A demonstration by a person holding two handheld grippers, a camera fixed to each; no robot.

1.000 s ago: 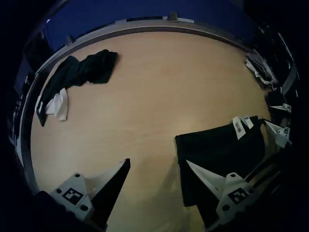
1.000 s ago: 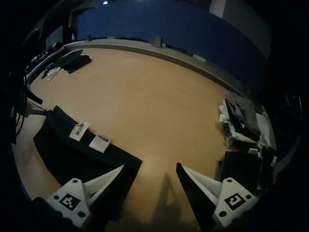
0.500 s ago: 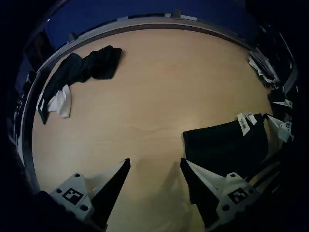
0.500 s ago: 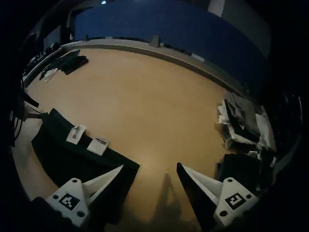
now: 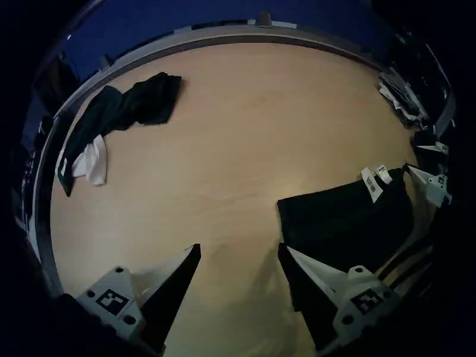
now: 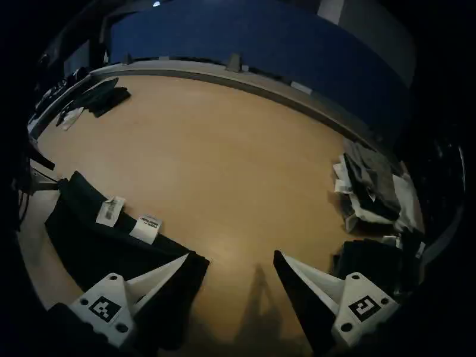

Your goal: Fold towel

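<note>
Left gripper view: the dark folded towel [image 5: 348,214] lies flat on the wooden table [image 5: 250,119], with white tags [image 5: 373,178] at its far edge. By the towel's near edge hang the left gripper [image 5: 238,249] and right gripper [image 6: 231,254], jaws apart, empty. Crumpled dark clothes [image 5: 128,107] lie well apart from the towel.

Smooth wood-look table [image 5: 238,137], matt dark cloth towel [image 5: 345,220] (paper tags [image 5: 369,183]), white plastic fingers [image 5: 324,272]

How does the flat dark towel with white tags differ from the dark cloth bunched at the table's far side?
The flat dark towel lies smooth with straight edges; the bunched dark cloth is crumpled. The towel carries two white tags; the bunched cloth has white fabric at one end. Both are dark fabric on the wooden table.
</note>
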